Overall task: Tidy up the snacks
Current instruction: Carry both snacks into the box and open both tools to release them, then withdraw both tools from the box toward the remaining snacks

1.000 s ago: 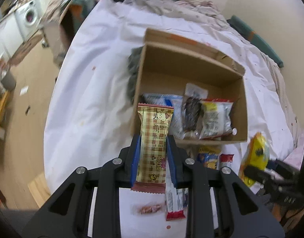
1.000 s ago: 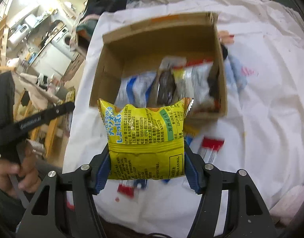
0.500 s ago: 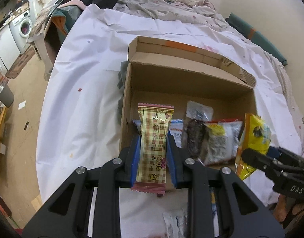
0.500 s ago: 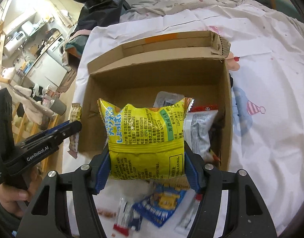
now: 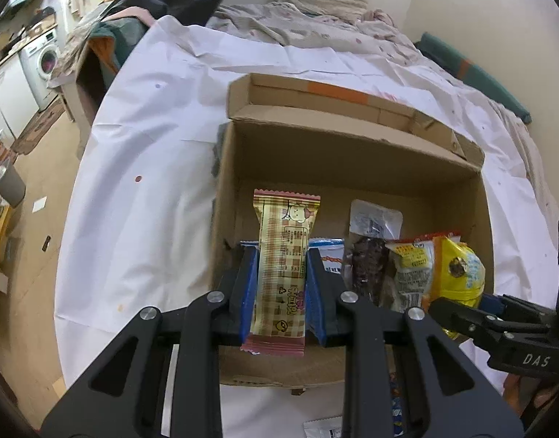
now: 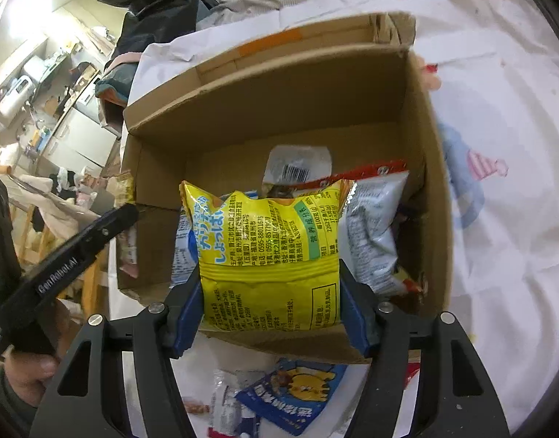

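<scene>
— What's the left gripper (image 5: 282,279) got?
— A long checked wafer bar (image 5: 285,268), pinched tight between nearly closed blue pads, standing upright over the near left part of the cardboard box (image 5: 352,153).
— And the right gripper (image 6: 270,304)?
— Jaws about halfway apart, clamped on the sides of a puffy yellow snack bag (image 6: 270,252). It hangs over the near edge of the same box, to the right of the bar.
— Anything in the box?
— Yes: a blue-and-white packet (image 5: 325,252) near the left, a dark snack in clear wrap (image 5: 367,270) in the middle, a red-topped silvery bag (image 6: 374,226) to the right.
— Where does the box sit?
— On a white sheet (image 5: 141,168) over a bed. A blue packet (image 6: 297,394) and other small wrappers lie loose on the sheet at the near side, outside the box.
</scene>
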